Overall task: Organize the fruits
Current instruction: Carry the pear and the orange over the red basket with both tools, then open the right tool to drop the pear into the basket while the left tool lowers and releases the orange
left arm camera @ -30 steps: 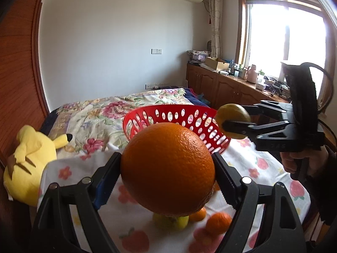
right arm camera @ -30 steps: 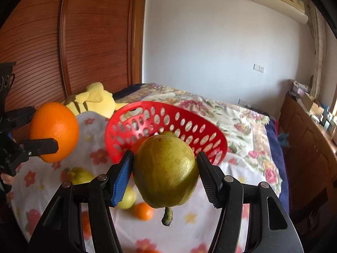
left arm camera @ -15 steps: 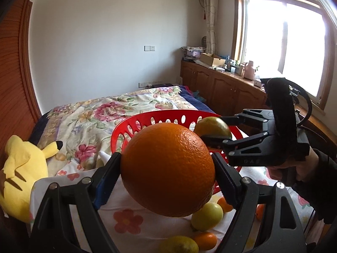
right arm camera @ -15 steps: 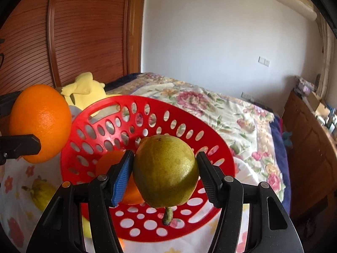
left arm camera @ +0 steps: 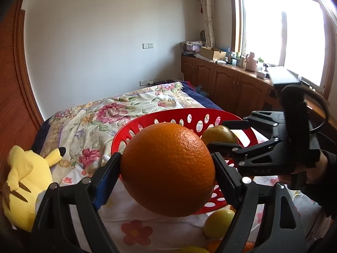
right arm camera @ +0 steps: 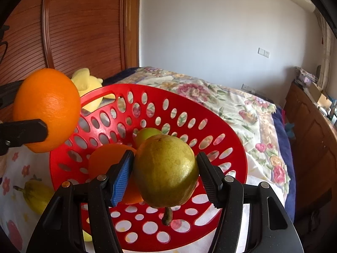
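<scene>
- The left tool [left arm camera: 168,175] pinches a large orange [left arm camera: 168,169] between its two pads, held in the air at the near left rim of the red basket [right arm camera: 210,118]. The fruit is round and wide for the pads, so a slack squeeze or a jolt could let it roll out and drop on the bed [left arm camera: 118,109] rather than into the basket.
- The right tool [right arm camera: 166,172] pinches a pear [right arm camera: 166,168] by its sides, stem down, above the inside of the basket. The pear's skin looks smooth and its body tapers, so it could slip downward through the pads before the person means to let go.
- An orange fruit [right arm camera: 105,158] and a green fruit [right arm camera: 145,133] already lie in the basket. A pear let go from this height could land on them, bruise, or bounce over the low rim.
- In the left view the right tool [left arm camera: 223,135] sits just beside the large orange, so the two tools could knock together over the basket and jar a fruit loose.
- The basket rests on soft bedding; a push on its rim could likely tip it and spill its load.
- Loose fruit, such as the yellow fruit [left arm camera: 219,223] near the basket, lies on the cloth and could roll off if the bedding is pressed down.
</scene>
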### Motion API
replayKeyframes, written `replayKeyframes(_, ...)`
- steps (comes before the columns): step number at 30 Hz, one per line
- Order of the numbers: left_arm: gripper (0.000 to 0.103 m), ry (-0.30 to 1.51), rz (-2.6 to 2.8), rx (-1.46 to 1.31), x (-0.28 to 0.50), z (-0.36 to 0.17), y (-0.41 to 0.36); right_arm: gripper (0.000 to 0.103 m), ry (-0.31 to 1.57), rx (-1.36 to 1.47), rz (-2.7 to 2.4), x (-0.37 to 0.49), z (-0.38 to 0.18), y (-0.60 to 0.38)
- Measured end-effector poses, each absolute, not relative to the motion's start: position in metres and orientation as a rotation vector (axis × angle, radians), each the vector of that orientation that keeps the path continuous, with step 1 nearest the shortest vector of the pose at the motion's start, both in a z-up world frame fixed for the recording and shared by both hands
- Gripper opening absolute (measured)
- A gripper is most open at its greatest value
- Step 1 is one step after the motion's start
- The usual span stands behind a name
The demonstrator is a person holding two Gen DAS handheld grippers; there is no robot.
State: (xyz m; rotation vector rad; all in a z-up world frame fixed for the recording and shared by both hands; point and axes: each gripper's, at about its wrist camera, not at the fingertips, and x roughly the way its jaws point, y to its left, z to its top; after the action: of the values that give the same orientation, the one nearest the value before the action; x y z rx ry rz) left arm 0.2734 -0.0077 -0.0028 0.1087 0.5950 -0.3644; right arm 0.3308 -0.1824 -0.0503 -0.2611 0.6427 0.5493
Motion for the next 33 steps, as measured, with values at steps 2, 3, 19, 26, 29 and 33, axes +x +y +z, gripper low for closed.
replayKeyframes(2,0.084,0.600,-0.368,0.112,0.280,-0.003,-0.009,0.065,0.633,-0.244,0.547,0.332,-0.048,-0.187)
replayKeyframes(3,0.084,0.601,-0.364,0.116,0.284,-0.003,-0.010,0.065,0.629,-0.235,0.557,0.330,-0.046,-0.188)
replayKeyframes(19,0.085,0.652,-0.307,0.136,0.312,-0.019,-0.022,0.067,0.584,-0.159,0.560,0.323,-0.041,-0.205)
replayKeyframes(26,0.085,0.671,-0.283,0.143,0.315,-0.029,-0.028,0.069,0.568,-0.121,0.585,0.318,-0.039,-0.206)
replayKeyframes(29,0.085,0.676,-0.282,0.146,0.317,-0.028,-0.030,0.069,0.566,-0.119,0.586,0.316,-0.038,-0.206)
replayKeyframes(33,0.086,0.680,-0.264,0.155,0.319,-0.028,-0.030,0.070,0.563,-0.118,0.584,0.315,-0.039,-0.206)
